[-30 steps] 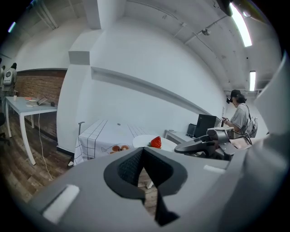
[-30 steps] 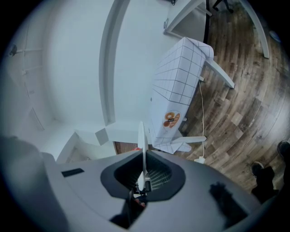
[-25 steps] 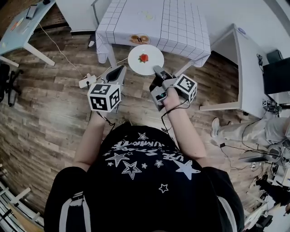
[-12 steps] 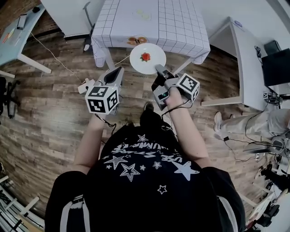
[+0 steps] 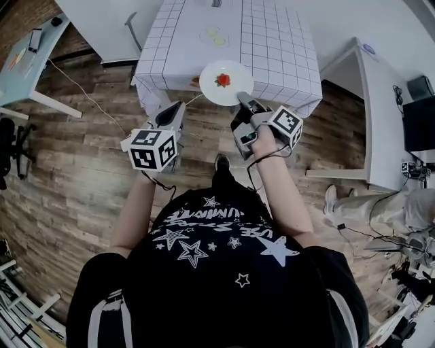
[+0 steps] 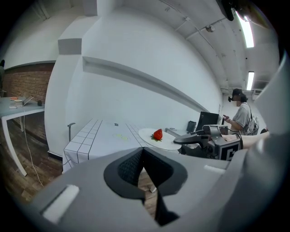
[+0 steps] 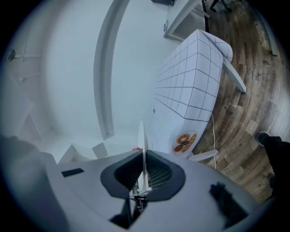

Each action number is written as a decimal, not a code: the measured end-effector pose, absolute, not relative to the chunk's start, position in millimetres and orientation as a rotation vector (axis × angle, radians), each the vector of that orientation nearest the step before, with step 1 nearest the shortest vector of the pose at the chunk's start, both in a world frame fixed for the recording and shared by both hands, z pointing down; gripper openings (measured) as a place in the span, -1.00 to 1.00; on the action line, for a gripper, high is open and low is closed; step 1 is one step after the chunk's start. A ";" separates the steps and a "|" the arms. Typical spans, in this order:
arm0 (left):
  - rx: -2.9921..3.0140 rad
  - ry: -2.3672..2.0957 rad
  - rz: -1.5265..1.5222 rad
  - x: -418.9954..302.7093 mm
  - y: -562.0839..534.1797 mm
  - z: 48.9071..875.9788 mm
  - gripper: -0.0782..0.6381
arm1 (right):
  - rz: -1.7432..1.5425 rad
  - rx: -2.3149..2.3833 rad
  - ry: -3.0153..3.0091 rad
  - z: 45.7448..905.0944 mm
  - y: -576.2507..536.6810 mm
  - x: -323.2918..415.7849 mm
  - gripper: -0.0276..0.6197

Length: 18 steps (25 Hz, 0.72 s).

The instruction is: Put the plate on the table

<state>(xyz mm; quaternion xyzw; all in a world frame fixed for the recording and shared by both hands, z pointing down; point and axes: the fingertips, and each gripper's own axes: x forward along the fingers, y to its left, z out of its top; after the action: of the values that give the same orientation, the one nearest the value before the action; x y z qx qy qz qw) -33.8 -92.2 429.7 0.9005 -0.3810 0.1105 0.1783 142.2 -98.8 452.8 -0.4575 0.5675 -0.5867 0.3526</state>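
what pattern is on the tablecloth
White with a thin dark grid of squares. The tablecloth shows best in the head view.

The table (image 5: 272,41) in front of you wears a white cloth ruled in a dark grid, hanging down past the edge on your side. Two pale round slices (image 5: 214,35) lie on it side by side near the middle, and a small dark thing (image 5: 215,3) sits at the far edge. An orange print (image 7: 183,141) marks the hanging part of the cloth. The table stands on a floor (image 5: 75,177) of brown wooden boards, where your shoe (image 5: 222,162) rests.
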 end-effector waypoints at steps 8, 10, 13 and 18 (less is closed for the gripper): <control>2.511 -1.124 0.300 5.9 -173.7 412.9 -0.76 | -1.551 -1.181 1.496 442.1 -186.0 188.0 -0.85; 2.497 -1.137 0.304 14.5 -190.0 409.6 -0.76 | -1.570 -1.187 1.493 440.4 -200.6 198.5 -0.85; 2.508 -1.169 0.281 19.9 -191.2 413.5 -0.76 | -1.567 -1.159 1.515 447.3 -204.8 202.9 -0.85; 2.493 -1.238 0.261 26.5 -208.8 417.3 -0.76 | -1.607 -1.153 1.561 458.2 -224.3 209.9 -0.85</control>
<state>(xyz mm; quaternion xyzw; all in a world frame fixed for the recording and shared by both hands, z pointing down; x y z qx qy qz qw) 26.5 -208.8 417.3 0.8784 -0.4363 0.0921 0.1722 209.9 -224.3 458.2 -0.4357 0.5898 -0.6073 0.3058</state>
